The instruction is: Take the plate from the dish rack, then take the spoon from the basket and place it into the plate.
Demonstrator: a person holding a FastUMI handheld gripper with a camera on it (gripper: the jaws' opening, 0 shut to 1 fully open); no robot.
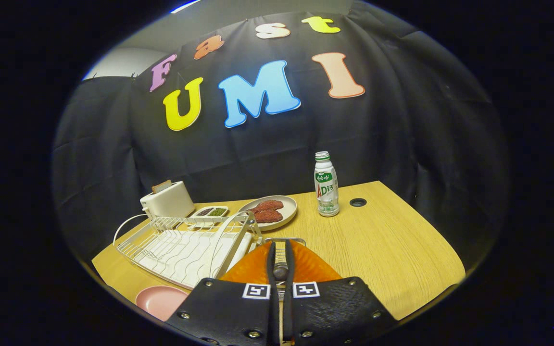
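The gripper (280, 257) has its fingers nearly closed on a spoon (280, 269) handle; the spoon's bowl is hidden. A pink plate (160, 300), partly cut off, sits at the table's (383, 250) near edge beside the dish rack (185, 247).

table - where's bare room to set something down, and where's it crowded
Free: the wide stretch of table past the bottle and cable hole, out to the far edge and toward the tool. Crowded: the other side, where rack, toaster, small tray, meat plate, orange basket and pink plate sit close together. The tool's fingers are shut on a spoon.
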